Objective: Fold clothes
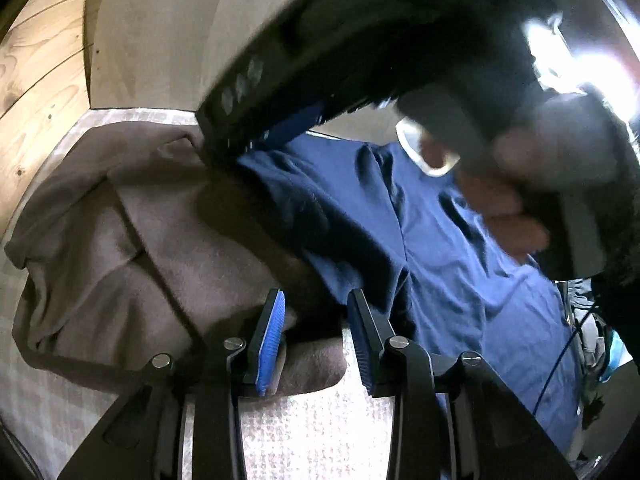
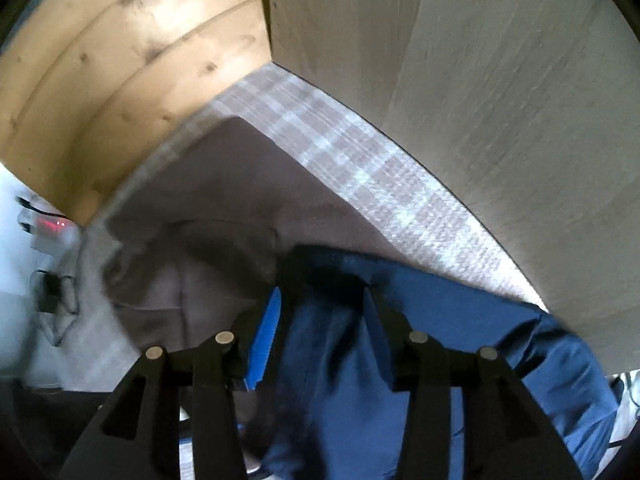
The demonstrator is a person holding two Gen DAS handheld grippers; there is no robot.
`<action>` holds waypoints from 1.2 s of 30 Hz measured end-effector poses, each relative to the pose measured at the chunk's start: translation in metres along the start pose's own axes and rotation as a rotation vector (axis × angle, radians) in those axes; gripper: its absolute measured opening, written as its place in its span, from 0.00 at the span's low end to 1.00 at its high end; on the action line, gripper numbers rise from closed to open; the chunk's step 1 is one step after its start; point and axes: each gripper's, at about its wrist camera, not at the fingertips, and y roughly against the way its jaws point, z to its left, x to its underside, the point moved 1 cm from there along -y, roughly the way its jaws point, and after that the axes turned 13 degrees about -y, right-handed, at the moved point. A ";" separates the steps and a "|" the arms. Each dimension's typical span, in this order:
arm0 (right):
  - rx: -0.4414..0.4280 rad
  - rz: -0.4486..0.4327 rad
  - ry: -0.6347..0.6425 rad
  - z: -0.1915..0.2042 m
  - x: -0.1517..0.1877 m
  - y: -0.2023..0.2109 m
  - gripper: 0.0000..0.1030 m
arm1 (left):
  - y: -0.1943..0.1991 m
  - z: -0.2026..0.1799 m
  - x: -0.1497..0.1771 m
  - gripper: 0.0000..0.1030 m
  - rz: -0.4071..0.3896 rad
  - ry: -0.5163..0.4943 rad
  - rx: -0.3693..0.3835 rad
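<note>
**Two garments on a checked cover, both grippers parted above them**

A woven cover (image 2: 360, 168) with a pale check pattern spreads beneath both tools, meeting smooth beige panels and knotty wood boards beyond. On it, ahead of the left gripper (image 1: 316, 336), lies a soft, fuzzy taupe garment (image 1: 132, 248), rumpled into thick folds. Beside it, overlapping its edge, a smoother navy garment (image 1: 440, 248) lies creased. The left gripper's ribbed blue pads (image 1: 272, 340) stand apart, nothing pinched between them. The right gripper (image 2: 320, 328) hangs over the navy cloth's edge, jaws parted; the picture is blurred, and no cloth looks pinched.
</note>
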 end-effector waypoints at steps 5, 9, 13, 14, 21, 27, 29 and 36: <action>-0.089 -0.026 -0.079 -0.025 0.001 0.013 0.04 | -0.002 -0.008 -0.003 0.35 0.015 -0.040 -0.006; -0.119 -0.086 -0.128 -0.050 -0.001 0.034 0.03 | -0.011 -0.017 -0.008 0.36 0.039 -0.088 -0.020; -0.212 -0.098 -0.183 -0.068 -0.004 0.041 0.03 | -0.023 -0.022 -0.015 0.36 0.044 -0.121 -0.027; -0.218 -0.103 -0.186 -0.070 -0.003 0.042 0.03 | -0.024 -0.022 -0.016 0.33 0.043 -0.128 -0.030; -0.271 -0.153 -0.234 -0.100 0.006 0.063 0.03 | -0.009 -0.034 -0.026 0.01 -0.006 -0.163 -0.016; -0.301 -0.225 -0.308 -0.151 0.026 0.092 0.03 | 0.001 -0.085 -0.045 0.01 -0.052 -0.261 0.104; -0.293 -0.239 -0.357 -0.176 0.038 0.097 0.03 | -0.005 -0.107 -0.051 0.01 -0.057 -0.312 0.135; -0.228 -0.191 -0.381 -0.213 0.071 0.092 0.07 | -0.011 -0.110 -0.032 0.05 -0.030 -0.287 0.081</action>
